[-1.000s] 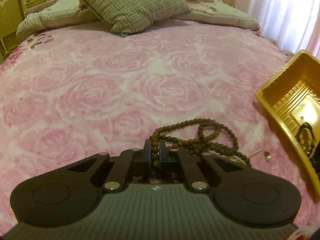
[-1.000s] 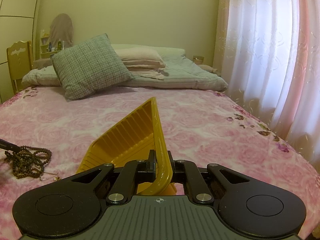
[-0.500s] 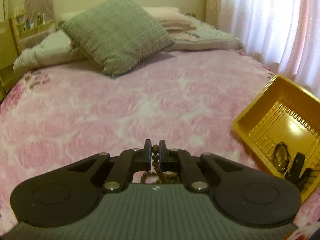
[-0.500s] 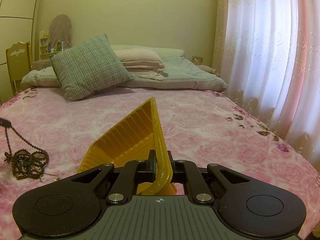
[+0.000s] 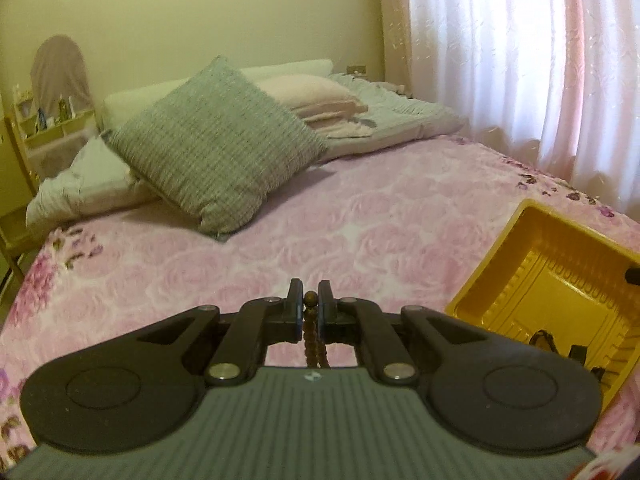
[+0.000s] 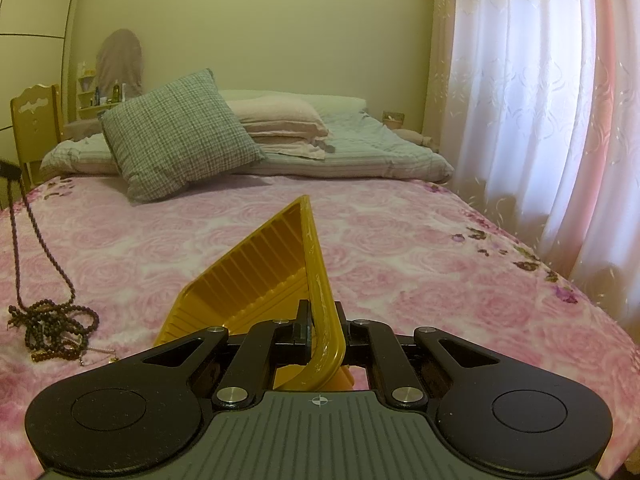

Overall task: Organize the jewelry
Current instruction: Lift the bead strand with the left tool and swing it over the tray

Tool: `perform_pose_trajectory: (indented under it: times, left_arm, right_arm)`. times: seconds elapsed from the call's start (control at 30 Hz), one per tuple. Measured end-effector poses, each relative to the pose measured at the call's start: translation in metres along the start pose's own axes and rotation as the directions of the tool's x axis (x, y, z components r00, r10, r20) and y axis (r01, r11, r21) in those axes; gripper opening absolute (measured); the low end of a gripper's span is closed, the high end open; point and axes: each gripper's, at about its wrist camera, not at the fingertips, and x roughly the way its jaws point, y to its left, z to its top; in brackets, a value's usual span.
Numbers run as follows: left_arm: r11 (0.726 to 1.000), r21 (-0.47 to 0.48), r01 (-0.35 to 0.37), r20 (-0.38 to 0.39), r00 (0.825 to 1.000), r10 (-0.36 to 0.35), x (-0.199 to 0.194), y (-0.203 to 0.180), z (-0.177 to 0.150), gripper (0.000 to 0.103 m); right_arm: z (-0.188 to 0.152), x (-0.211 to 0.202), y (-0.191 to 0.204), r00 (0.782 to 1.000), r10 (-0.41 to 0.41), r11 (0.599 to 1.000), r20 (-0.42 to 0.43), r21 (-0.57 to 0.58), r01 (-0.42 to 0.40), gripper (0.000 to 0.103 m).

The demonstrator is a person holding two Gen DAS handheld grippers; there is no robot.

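Observation:
My left gripper [image 5: 309,304] is shut on a brown bead necklace [image 5: 311,340], which hangs down between the fingers. In the right wrist view the necklace [image 6: 48,320] runs from the far left edge down to a heap of beads on the bed. My right gripper [image 6: 322,322] is shut on the rim of a yellow plastic tray [image 6: 276,264] and holds it tilted on its side. The tray also shows at the right of the left wrist view [image 5: 560,280], with dark jewelry [image 5: 560,346] lying inside.
A pink rose-patterned bedspread [image 5: 360,240] covers the bed. A grey checked cushion [image 5: 216,148] and pillows [image 6: 280,120] lie at the head. White curtains [image 6: 540,120] hang on the right. A wooden chair [image 6: 34,120] stands at the left.
My left gripper has risen with the necklace, pulling a strand up off the bed. Its view tilted from the bedspread up to the wall. The right gripper and tray have not moved.

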Motion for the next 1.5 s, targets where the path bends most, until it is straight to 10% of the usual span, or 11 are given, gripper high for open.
perform_pose_trajectory:
  times: [0.53,1.2,1.5]
  left_arm:
    - [0.985,0.051,0.162,0.05,0.985,-0.165,-0.015,-0.046,0.03,0.006]
    - [0.864,0.092,0.495,0.053,0.864,-0.501,0.011,-0.177,0.056,0.006]
    - [0.849,0.071,0.523,-0.011,0.852,-0.524,0.039,-0.195,0.043,0.006]
  right_arm:
    - [0.0,0.0,0.001,1.0,-0.001,1.0,0.002,-0.004,0.001,0.008]
    - [-0.003,0.0,0.002,1.0,-0.002,1.0,0.003,0.016,0.002,0.008]
    - [-0.004,0.0,0.001,1.0,-0.003,1.0,0.003,0.028,0.003,0.008]
